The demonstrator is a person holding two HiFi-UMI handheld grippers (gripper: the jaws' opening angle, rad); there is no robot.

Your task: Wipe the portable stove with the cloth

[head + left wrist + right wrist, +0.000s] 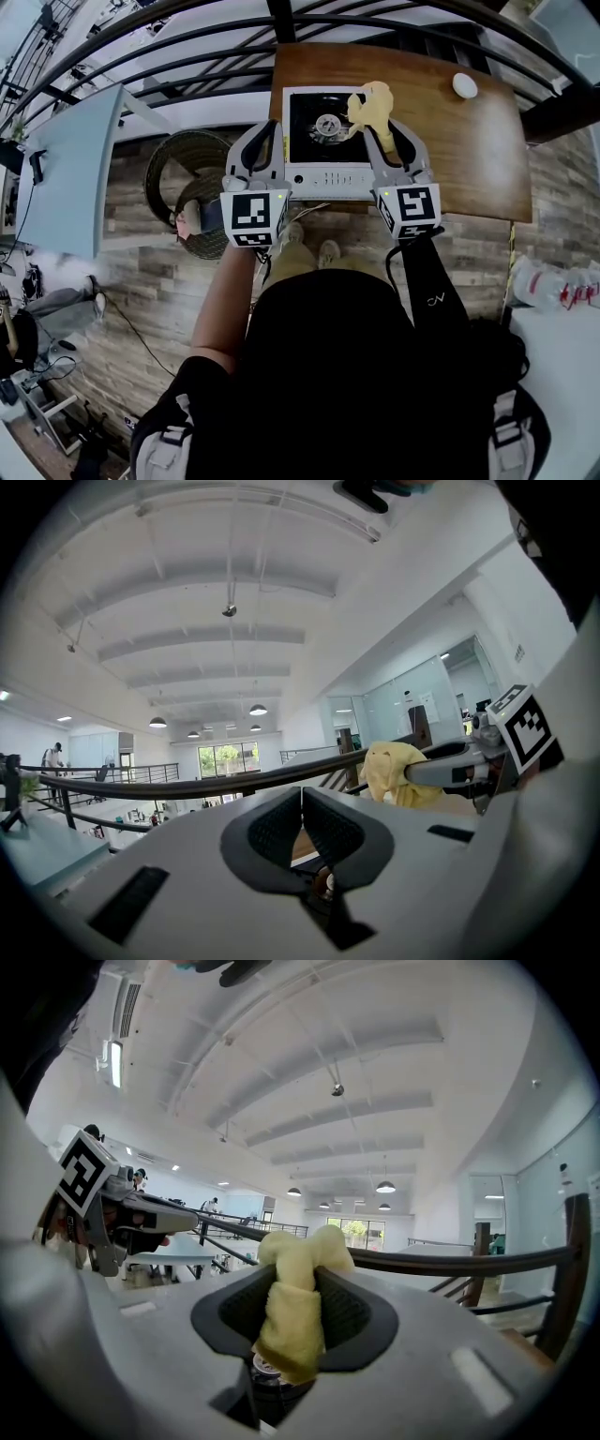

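1. At the far left, off the table, a round woven chair (187, 155) stands on the floor. It has no part in the wiping.
2. The left gripper (301, 803) has its jaws pressed together, with nothing between them. In the head view it is above the left side of the stove. Its own camera looks up at the ceiling, so it seems to be tilted upward.
3. The stove (309, 178) sits on the wooden table (469, 159), close to the table's left and near edges. Its black top with the round burner (328, 124) is on the far side, and the white control strip is on the near side.
4. The right gripper (295, 1279) is clamped on the yellow cloth (305, 1246), which sticks out past the jaw tips as a bunch. In the head view the cloth is over the right part of the black top, just right of the burner. I cannot tell if it touches the surface.
5. In my judgement the right gripper must make the move. The black top lies below and to the left of the cloth, so the stroke should go down, then leftward.
6. To the right there is much bare table. A small white round thing (464, 84) lies well apart, near the far right corner. On the left the table edge is close, so a stroke has little room beyond the stove.
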